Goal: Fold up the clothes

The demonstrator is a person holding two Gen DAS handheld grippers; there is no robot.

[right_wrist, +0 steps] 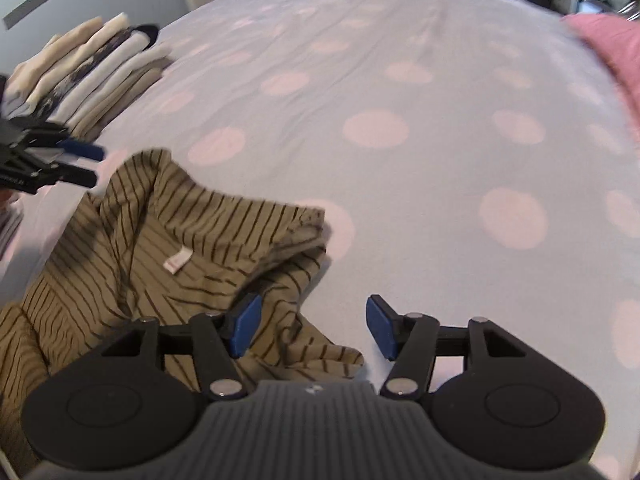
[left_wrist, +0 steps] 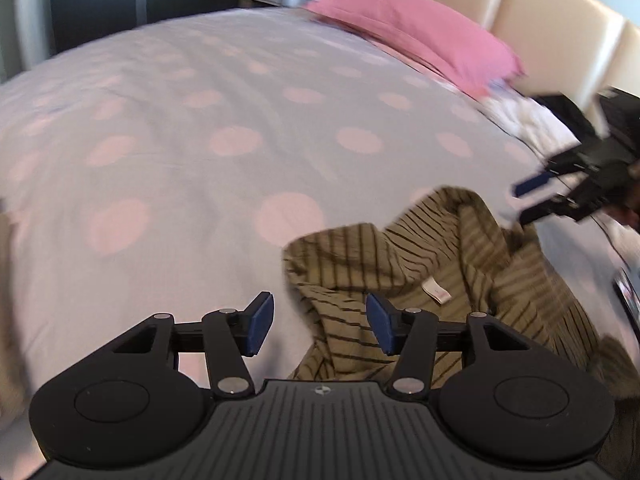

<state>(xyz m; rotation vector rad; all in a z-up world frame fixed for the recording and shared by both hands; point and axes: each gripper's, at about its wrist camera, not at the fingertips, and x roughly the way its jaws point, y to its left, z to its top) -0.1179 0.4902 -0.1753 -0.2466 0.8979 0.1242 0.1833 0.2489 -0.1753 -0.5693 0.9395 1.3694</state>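
Note:
An olive shirt with thin dark stripes (left_wrist: 420, 264) lies crumpled on the bed, its white neck label (left_wrist: 436, 292) facing up. My left gripper (left_wrist: 320, 324) hovers open over the shirt's left edge, with nothing pressed between its blue pads. In the right wrist view the same shirt (right_wrist: 180, 240) spreads to the lower left. My right gripper (right_wrist: 313, 330) is open above the shirt's right corner, with its left pad over the cloth and its right pad over the bedspread. Each gripper shows in the other's view, jaws apart: the right gripper (left_wrist: 520, 204) and the left gripper (right_wrist: 97, 167).
A lilac bedspread with pink dots (left_wrist: 200, 140) covers the wide bed. A pink pillow (left_wrist: 420, 36) lies by the cream headboard (left_wrist: 540, 8). A stack of folded clothes (right_wrist: 88, 76) sits at the bed's far left corner in the right wrist view.

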